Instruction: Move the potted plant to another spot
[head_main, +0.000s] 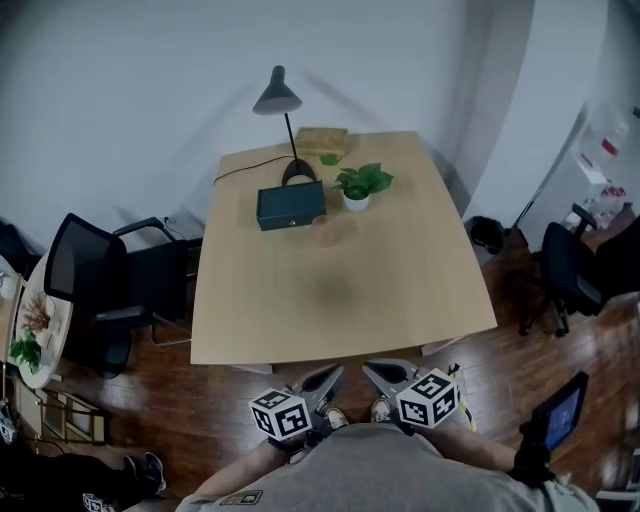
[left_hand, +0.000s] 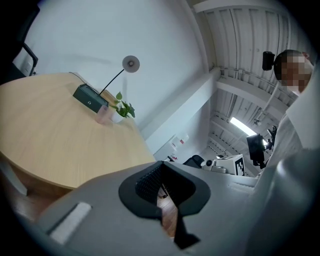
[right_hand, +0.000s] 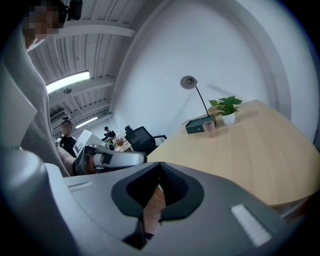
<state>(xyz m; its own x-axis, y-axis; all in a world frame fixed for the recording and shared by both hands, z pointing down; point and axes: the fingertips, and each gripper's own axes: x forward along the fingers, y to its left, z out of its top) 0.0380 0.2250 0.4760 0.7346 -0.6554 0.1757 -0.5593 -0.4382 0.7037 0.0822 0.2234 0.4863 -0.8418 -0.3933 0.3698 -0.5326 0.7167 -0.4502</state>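
Over on the left a black office chair (head_main: 95, 290) stands near the side of the light wooden table (head_main: 340, 300). At the table's far end a black desk lamp (head_main: 283, 110) rises by the edge. A dark box (head_main: 290, 206) lies just in front of its base, and a pale pink cup (head_main: 325, 232) stands just beside the box's right corner. The potted plant (head_main: 360, 186), green leaves in a small white pot, sits upright just right of the box and the lamp base, near a flat wooden case (head_main: 322, 140) at the far edge. It is well apart from both grippers, which hang off the table's near edge, close to the person's chest. The left gripper (head_main: 334, 374) has its jaws pressed together with nothing between them. The right gripper (head_main: 369, 371), just beside it, is likewise closed on nothing. Farther right another dark chair (head_main: 560, 272) stands on the wood floor (head_main: 500, 370).
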